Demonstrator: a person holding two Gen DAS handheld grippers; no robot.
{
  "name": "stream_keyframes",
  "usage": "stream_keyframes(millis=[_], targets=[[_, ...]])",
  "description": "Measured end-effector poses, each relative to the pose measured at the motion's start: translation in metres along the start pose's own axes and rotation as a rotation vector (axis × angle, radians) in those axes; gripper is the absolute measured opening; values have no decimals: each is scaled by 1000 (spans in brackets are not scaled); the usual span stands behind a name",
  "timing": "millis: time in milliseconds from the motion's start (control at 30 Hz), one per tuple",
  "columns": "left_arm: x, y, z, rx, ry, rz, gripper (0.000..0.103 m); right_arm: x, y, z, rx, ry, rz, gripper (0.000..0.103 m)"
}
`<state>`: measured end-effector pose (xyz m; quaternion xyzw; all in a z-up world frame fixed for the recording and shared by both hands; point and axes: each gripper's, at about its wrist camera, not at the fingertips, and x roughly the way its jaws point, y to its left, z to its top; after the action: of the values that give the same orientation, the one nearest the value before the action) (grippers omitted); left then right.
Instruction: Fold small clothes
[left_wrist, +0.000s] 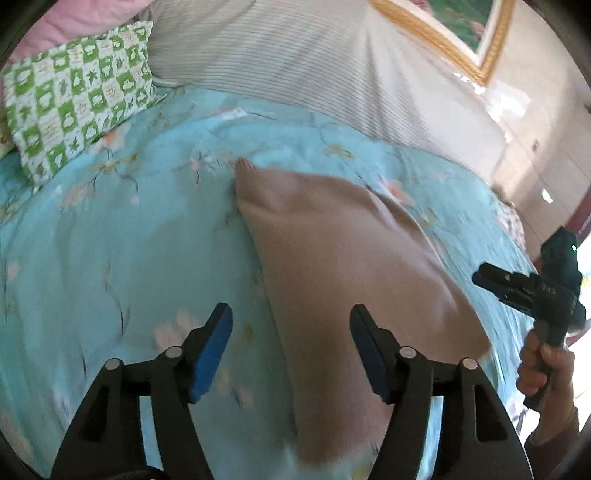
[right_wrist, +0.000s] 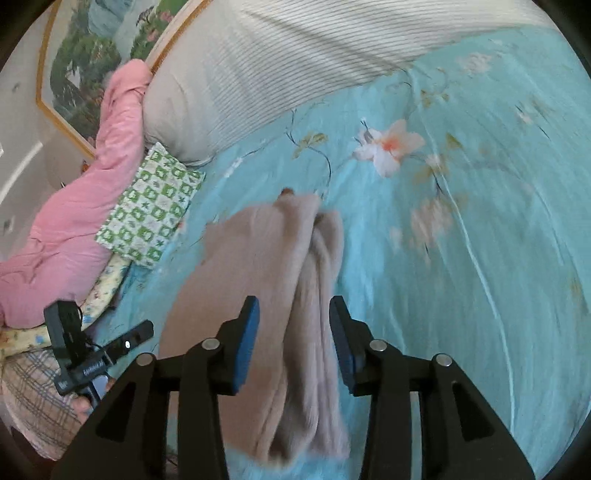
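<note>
A small tan garment (left_wrist: 343, 280) lies on the light blue floral bedcover (left_wrist: 129, 258); it also shows in the right wrist view (right_wrist: 273, 266), bunched into lengthwise folds. My left gripper (left_wrist: 291, 343) is open just above its near left edge and holds nothing. My right gripper (right_wrist: 293, 339) is open above the garment's near end, empty. The right gripper also shows at the right edge of the left wrist view (left_wrist: 517, 288), held in a hand. The left gripper shows at the lower left of the right wrist view (right_wrist: 110, 350).
A green checked pillow (left_wrist: 77, 99) lies at the head of the bed beside a large striped cushion (left_wrist: 295, 62). A pink quilt (right_wrist: 74, 206) is piled at the bed's edge. A framed picture (right_wrist: 92, 62) hangs on the wall behind.
</note>
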<state>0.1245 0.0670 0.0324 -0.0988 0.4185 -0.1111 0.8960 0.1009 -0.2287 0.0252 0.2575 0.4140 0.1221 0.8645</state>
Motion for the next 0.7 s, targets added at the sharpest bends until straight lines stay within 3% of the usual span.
stream_keyframes(millis=[267, 533, 567, 633, 667, 700], targets=[[-23, -27, -79, 111, 30, -19, 73, -19, 8, -54, 19, -1, 42, 42], [6, -35, -85, 188, 25, 114, 70, 0, 22, -68, -48, 47, 31, 43], [11, -34, -85, 193, 30, 125, 65, 5, 24, -71, -67, 67, 15, 41], [21, -34, -87, 212, 56, 141, 32, 12, 25, -74, -91, 90, -5, 9], [23, -33, -89, 211, 66, 133, 30, 14, 25, -73, -100, 103, -17, 8], [22, -32, -89, 199, 60, 124, 22, 11, 26, -71, -108, 97, -16, 8]])
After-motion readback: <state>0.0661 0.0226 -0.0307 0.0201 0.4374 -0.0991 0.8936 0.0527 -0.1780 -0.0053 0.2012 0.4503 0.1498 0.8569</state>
